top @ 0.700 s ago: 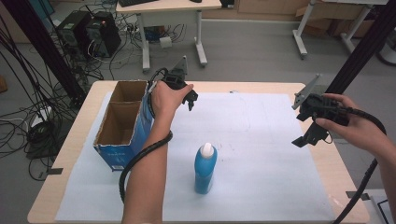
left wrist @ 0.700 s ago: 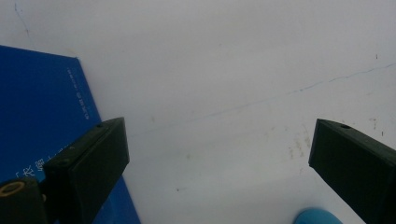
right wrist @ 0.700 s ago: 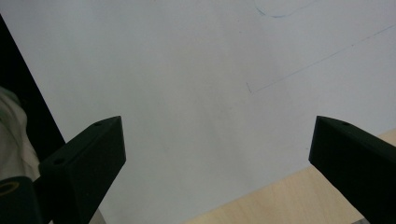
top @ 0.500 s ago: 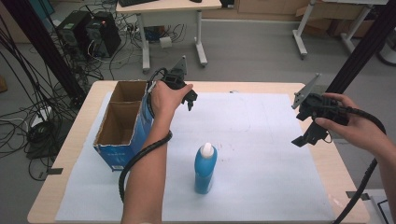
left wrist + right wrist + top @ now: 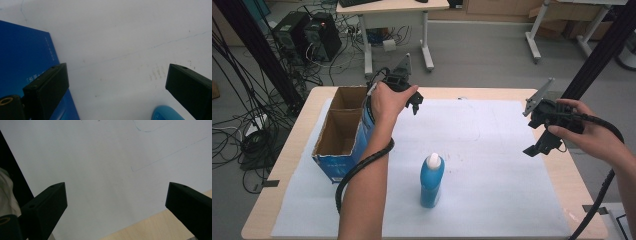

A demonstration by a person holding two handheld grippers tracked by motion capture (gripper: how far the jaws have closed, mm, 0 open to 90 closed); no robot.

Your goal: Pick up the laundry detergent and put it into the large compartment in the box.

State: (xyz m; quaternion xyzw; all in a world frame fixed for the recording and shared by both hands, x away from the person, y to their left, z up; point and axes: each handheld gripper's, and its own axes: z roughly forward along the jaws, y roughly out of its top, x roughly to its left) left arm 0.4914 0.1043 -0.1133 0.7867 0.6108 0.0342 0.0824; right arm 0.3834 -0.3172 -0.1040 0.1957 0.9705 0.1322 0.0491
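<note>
High view: a blue bottle (image 5: 432,181) with a white cap stands upright on the white sheet (image 5: 492,150) that covers the table (image 5: 287,165), near the middle and toward the near edge. To its left stands an open cardboard box (image 5: 339,135) with blue outer walls and two compartments; what can be seen of them looks empty. The left gripper (image 5: 414,102) hangs above the sheet just beside the box's far right corner, well apart from the bottle. The right gripper (image 5: 539,146) hovers over the right edge of the table, far from both.

Left gripper view: the jaws stand wide with nothing between them; the box's blue wall (image 5: 22,60) lies at left, and the bottle's rounded blue body (image 5: 166,114) shows at the bottom edge.

Right gripper view: the jaws stand wide and empty over bare sheet, with the wooden table edge (image 5: 150,227) below.

Progress, as a judgement: the work looks to be placing the bottle in the box. Nothing is grasped; approach, grasp, lift and placement all remain.
</note>
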